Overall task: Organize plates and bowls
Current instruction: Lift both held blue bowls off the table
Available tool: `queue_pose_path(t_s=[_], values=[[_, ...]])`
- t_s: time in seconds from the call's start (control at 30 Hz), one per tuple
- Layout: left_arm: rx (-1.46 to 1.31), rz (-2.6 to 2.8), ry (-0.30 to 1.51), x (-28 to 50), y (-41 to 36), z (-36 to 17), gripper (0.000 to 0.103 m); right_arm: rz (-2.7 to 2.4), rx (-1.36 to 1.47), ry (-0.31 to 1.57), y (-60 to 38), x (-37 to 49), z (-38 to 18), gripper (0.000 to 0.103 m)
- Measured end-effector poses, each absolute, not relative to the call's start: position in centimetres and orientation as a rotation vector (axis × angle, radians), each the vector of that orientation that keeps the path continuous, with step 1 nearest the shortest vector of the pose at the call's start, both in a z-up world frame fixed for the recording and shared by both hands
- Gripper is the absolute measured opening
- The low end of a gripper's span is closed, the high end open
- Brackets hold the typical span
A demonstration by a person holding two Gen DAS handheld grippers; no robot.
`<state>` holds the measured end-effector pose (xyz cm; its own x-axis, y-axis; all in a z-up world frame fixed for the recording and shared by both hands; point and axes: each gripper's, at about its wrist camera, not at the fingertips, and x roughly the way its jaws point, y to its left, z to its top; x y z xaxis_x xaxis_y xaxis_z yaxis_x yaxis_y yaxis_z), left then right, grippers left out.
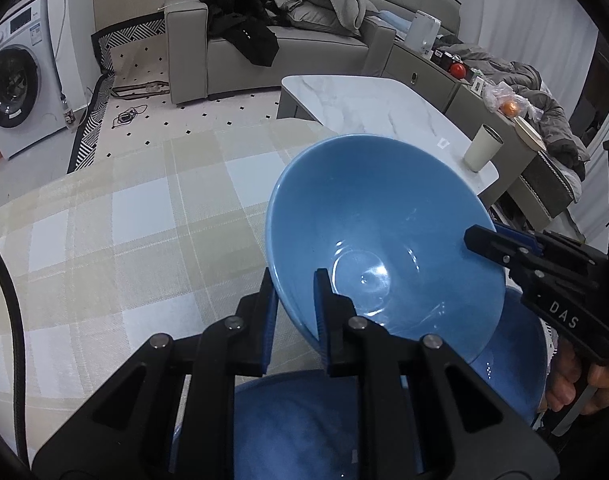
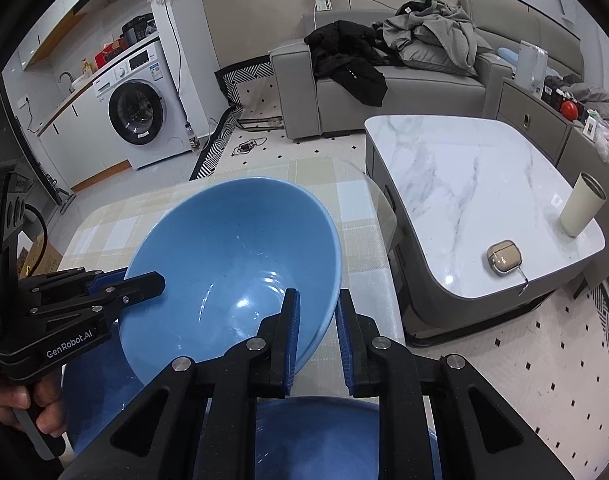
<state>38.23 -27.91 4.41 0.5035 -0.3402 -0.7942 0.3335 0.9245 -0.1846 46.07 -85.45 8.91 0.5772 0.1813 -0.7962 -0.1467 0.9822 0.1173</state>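
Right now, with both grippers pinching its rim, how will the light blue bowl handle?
The light blue bowl looks rigid, glazed ceramic: glossy, so probably slippery. Held tilted by thin rim grips, it may pivot, and likely chips if dropped.

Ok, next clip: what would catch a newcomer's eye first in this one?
The light blue bowl, tilted above the checked tablecloth, with the left gripper and right gripper each clamped on opposite sides of its rim. Below it sit darker blue dishes at the near edge. Behind, a white marble coffee table bears a cream cup.
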Motion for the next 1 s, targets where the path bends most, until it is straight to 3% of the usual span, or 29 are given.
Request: queue_pose_path(t_s=[1.0], values=[[-0.006,-0.419,0.845,31.3,-25.9,12.8,0.015,0.207,0.023,0.797,-84.3,40.5,15.7,0.019]])
